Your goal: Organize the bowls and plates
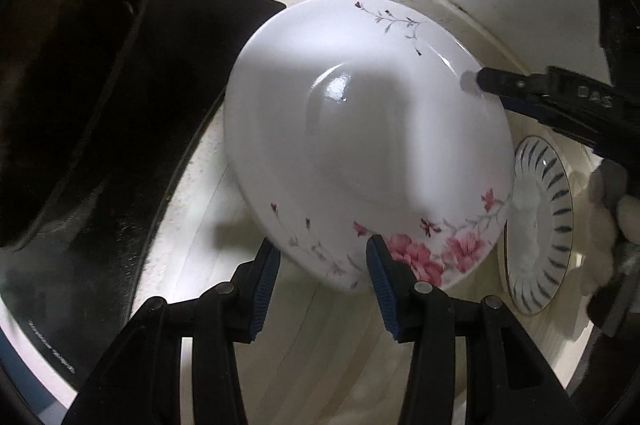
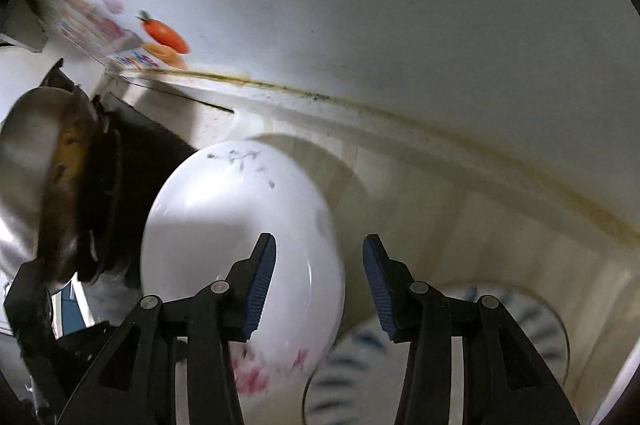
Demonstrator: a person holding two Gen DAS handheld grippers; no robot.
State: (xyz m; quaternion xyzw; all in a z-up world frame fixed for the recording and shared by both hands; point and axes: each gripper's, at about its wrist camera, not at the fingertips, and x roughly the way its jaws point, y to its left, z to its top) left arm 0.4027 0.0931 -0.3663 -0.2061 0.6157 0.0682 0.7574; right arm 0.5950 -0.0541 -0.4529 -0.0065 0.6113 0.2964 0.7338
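Both your tools, left tool (image 1: 323, 285) and right tool (image 2: 319, 285), are spread around the floral plate (image 1: 360, 129), gripping nothing; the striped plate (image 1: 540, 237) lies separate on the tabletop (image 1: 248, 217), so stacking looks unfinished.

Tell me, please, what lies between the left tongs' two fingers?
In the left wrist view, the floral bowl's near rim sits in the gap of the open left tongs, above the pale counter.

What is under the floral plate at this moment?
The tilted floral plate covers part of the pale countertop. Beside and partly behind its lower right edge lies a blue-striped plate. Anything else beneath it is hidden.
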